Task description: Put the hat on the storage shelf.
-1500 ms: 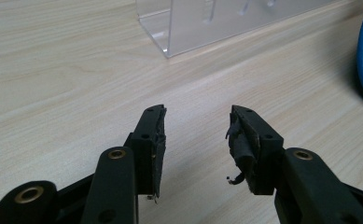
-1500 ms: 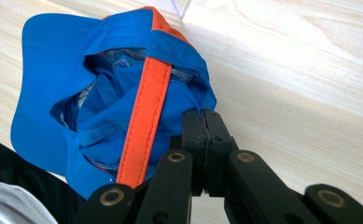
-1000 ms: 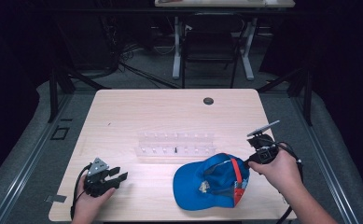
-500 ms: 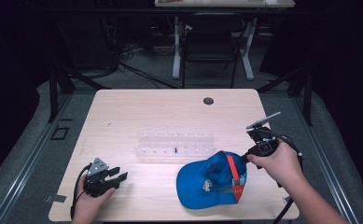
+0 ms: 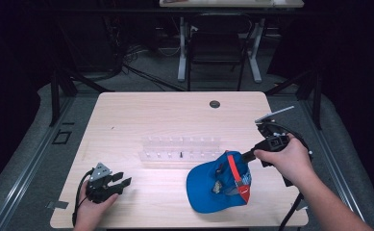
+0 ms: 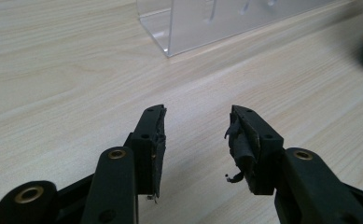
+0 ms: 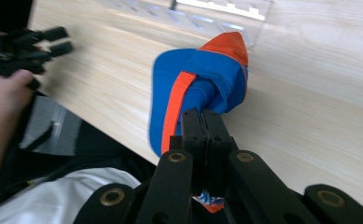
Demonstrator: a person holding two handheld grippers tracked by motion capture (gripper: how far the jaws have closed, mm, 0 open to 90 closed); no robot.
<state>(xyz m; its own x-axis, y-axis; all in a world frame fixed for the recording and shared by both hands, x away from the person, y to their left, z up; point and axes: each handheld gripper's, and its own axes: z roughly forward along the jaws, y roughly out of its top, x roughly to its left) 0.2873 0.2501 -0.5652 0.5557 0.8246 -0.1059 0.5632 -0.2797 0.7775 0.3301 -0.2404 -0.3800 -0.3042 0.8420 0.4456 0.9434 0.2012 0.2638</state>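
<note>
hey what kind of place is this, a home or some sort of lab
Most likely a lab or recording studio, not a home: a lone wooden table stands on grey carpet with dark surroundings, cables trail across the floor behind it, and another desk's metal legs and a chair stand beyond.

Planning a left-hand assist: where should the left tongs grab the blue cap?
Probably the front edge of the brim: it is thin, stiff-looking fabric facing the left tongs, which rest open on the table. Come in level from the cap's left side. The right tongs are shut on the opposite edge, near the orange strap, tilting it up, so the brim side is free.
</note>
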